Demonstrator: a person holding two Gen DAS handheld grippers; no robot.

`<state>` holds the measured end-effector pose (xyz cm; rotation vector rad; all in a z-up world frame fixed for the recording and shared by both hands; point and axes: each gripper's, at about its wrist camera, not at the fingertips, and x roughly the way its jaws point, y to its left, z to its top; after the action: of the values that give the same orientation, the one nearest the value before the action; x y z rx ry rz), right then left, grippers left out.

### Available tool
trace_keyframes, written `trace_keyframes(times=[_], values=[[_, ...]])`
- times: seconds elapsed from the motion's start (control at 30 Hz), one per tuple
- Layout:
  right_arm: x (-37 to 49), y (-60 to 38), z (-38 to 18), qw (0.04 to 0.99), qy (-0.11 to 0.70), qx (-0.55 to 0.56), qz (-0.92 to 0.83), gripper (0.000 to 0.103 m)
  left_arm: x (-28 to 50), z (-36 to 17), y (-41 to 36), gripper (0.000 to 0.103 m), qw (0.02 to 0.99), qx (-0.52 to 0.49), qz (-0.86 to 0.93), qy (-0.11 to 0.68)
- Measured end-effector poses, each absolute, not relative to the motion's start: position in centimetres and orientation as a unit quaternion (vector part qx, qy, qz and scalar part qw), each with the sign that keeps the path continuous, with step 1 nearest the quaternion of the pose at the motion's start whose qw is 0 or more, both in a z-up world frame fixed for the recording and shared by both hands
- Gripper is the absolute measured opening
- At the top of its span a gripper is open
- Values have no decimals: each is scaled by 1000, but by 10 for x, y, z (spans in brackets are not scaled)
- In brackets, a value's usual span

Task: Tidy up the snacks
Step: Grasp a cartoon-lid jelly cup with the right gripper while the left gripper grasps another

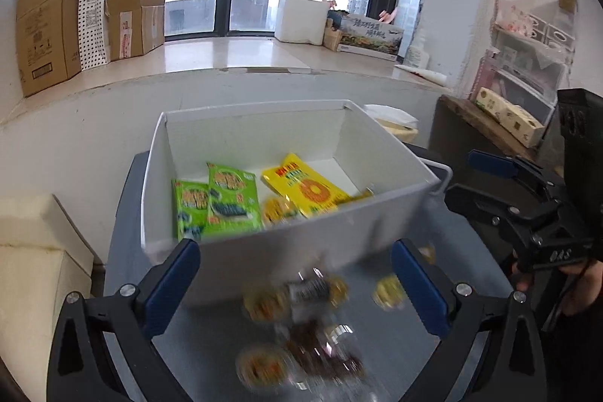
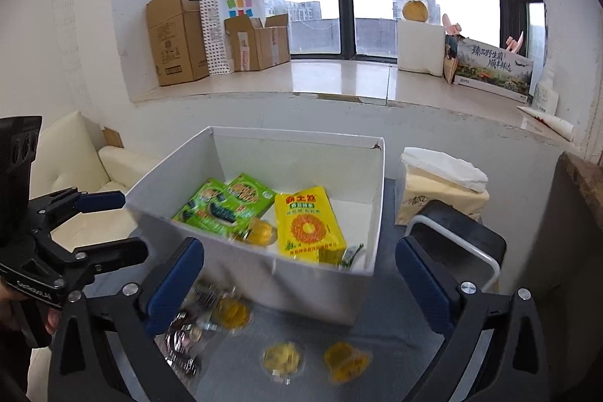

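Beside a wide window, both grippers, left (image 1: 296, 283) and right (image 2: 299, 283), hover with jaws apart and empty over loose jelly cups (image 2: 282, 357) on the grey surface (image 2: 395, 345); next, one likely closes on a cup for the half-filled white box (image 2: 320, 292).

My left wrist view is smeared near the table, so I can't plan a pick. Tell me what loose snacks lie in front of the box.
Observer: In the right wrist view, a yellow jelly cup and a second cup lie apart on the table.
Operator: Report the right gripper.
Observer: The right gripper is open, with nothing between its pads.
Operator: Check right of the box.
Observer: A black-topped stool with a white tube frame stands there, with a tissue pack behind it.
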<state>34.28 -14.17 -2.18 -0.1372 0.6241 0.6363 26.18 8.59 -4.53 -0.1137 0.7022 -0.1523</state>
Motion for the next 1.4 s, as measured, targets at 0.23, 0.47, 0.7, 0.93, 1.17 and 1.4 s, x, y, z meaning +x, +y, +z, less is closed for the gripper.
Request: trace_keyframes(times=[0.23, 0.47, 0.7, 0.93, 1.17, 1.4], values=[[292, -177, -47, 895, 314, -64, 310, 103, 191, -56, 73, 103, 936, -75, -78, 336], [279, -203, -89, 890, 351, -25, 291, 103, 152, -75, 64, 103, 929, -98, -81, 347], [308, -206, -120, 878, 376, 13, 298, 103, 130, -83, 51, 103, 928, -91, -77, 352], [355, -197, -136, 871, 405, 22, 277, 102, 127, -87, 52, 103, 925, -93, -70, 361], [375, -185, -154, 857, 444, -7, 263, 52, 130, -91, 59, 103, 923, -102, -60, 366], [360, -186, -153, 858, 436, -18, 270, 48, 142, -100, 73, 103, 921, -113, -43, 371]])
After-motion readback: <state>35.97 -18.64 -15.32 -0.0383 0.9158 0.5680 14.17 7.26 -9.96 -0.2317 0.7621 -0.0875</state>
